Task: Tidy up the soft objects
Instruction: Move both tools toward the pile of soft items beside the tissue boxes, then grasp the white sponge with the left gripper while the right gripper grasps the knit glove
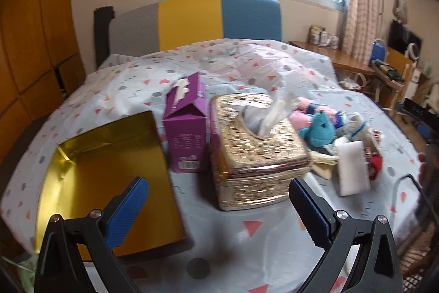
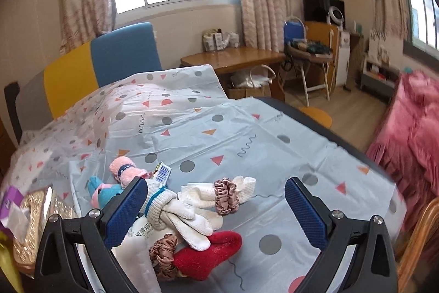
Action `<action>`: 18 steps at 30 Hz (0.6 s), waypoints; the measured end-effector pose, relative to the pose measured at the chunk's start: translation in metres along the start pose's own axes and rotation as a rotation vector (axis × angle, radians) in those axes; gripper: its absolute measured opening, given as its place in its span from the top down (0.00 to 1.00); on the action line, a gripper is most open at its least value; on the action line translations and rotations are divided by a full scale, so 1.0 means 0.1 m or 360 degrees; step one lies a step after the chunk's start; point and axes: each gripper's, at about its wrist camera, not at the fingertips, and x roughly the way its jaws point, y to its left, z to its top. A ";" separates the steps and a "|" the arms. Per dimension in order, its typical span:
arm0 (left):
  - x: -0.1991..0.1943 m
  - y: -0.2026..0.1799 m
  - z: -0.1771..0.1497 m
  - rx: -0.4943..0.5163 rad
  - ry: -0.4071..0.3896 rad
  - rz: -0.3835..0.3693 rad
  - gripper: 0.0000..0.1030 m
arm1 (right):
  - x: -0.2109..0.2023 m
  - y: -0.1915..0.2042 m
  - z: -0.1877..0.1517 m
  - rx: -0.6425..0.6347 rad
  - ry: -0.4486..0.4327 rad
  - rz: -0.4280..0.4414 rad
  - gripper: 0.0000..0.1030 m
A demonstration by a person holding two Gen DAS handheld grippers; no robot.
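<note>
The pile of soft things [image 2: 192, 213] (gloves, scrunchies, a red sock) lies near the front edge of the bed [image 2: 247, 133]; light and limp, best pinched at a thick fold. Both the left gripper [image 1: 219, 210] and right gripper [image 2: 216, 210] are wide open, empty. Only the left view shows the gold tin [image 1: 109, 169] at the bed's left edge.

We see the right gripper [image 2: 216, 206] spread wide and empty above our patterned bed sheet [image 2: 247, 139], white glove [image 2: 189, 224] over red sock [image 2: 211, 251], two satin scrunchies [image 2: 226, 195], pink sock [image 2: 124, 169], blue plush [image 2: 103, 192], gold tissue box [image 2: 33, 213] at left edge.
</note>
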 end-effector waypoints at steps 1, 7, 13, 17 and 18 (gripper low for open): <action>-0.01 -0.01 0.00 -0.0002 -0.0008 -0.0043 0.00 | 0.01 -0.05 0.00 0.0041 0.0010 0.0014 0.01; -0.04 -0.15 0.01 0.0068 -0.0009 -0.0134 0.00 | 0.09 -0.26 -0.02 0.0249 0.0105 0.0042 0.01; 0.00 -0.33 0.01 0.0185 0.0034 -0.0202 0.00 | 0.16 -0.34 -0.05 0.0327 0.0179 0.0065 0.01; 0.01 -0.57 0.10 0.0322 0.0037 -0.0229 0.00 | 0.19 -0.34 -0.07 0.0348 0.0216 0.0095 0.01; 0.03 -0.67 0.13 0.0365 0.0047 -0.0267 0.00 | 0.19 -0.34 -0.07 0.0352 0.0222 0.0101 0.01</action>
